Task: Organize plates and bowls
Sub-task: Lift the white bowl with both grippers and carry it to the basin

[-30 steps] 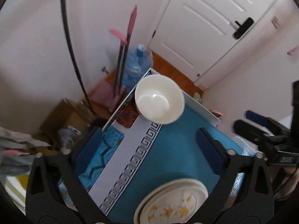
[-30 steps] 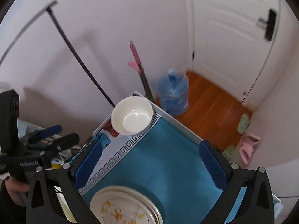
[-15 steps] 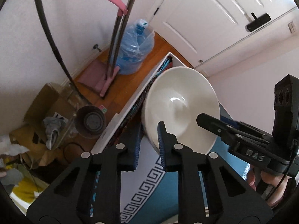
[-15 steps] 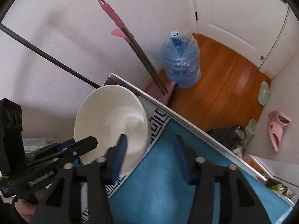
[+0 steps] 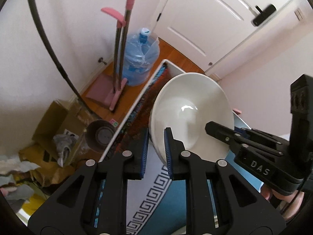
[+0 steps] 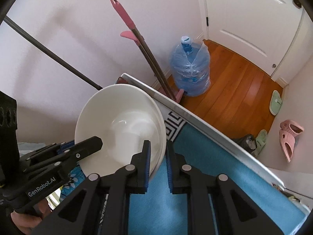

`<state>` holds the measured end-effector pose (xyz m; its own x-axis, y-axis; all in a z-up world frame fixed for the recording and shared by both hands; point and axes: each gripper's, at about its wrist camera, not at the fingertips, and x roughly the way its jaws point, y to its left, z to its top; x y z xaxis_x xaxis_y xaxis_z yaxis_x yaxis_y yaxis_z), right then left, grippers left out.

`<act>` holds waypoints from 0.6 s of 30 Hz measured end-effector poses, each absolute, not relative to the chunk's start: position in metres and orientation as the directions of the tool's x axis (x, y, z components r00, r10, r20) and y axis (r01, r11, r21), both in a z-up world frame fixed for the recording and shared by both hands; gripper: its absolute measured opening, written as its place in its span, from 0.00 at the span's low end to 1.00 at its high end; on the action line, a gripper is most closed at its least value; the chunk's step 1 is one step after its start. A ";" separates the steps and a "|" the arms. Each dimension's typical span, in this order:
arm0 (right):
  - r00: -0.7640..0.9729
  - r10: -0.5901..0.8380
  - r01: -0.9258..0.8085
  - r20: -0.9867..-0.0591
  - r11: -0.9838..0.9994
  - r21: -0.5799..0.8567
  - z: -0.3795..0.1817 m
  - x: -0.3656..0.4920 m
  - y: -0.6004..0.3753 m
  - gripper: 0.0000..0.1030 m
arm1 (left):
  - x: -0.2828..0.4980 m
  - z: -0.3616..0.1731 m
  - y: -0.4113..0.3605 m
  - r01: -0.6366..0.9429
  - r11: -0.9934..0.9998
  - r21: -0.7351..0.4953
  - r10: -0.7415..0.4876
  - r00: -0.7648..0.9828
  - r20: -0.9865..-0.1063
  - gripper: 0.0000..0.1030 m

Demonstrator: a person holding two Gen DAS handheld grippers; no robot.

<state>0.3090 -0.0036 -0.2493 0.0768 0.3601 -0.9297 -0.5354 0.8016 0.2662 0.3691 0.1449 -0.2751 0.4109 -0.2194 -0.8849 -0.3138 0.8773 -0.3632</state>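
Note:
A plain white bowl is held tilted above the far corner of the table, gripped from both sides. My left gripper is shut on the bowl's left rim. My right gripper is shut on the bowl at its right rim. Each gripper shows in the other's view: the right one reaches in over the bowl from the right, the left one from the left. The patterned plate seen earlier is out of view.
The table has a blue cloth with a white key-pattern border and a white edge rail. Beyond it stand a blue water jug, pink-handled mops, a white door, slippers and floor clutter.
Both grippers went from wide open over the table to shut on the bowl's opposite rims. The bowl has come up off the cloth and tilted. The plate has left both views.

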 end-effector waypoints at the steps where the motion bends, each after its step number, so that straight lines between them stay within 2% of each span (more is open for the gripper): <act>1: 0.091 0.367 -0.531 -0.926 0.804 0.267 -0.242 0.306 -0.008 0.13 | 0.367 -0.269 0.140 -0.301 0.884 -0.358 -0.218 0.413 -0.884 0.14; 10: 0.247 0.416 -0.468 -0.875 0.842 0.269 -0.155 0.257 -0.093 0.13 | 0.319 -0.193 0.062 -0.167 0.909 -0.382 -0.266 0.474 -0.839 0.14; 18: 0.342 0.370 -0.363 -0.864 0.900 0.241 -0.102 0.183 -0.206 0.13 | 0.263 -0.140 -0.049 -0.014 0.922 -0.387 -0.332 0.486 -0.808 0.14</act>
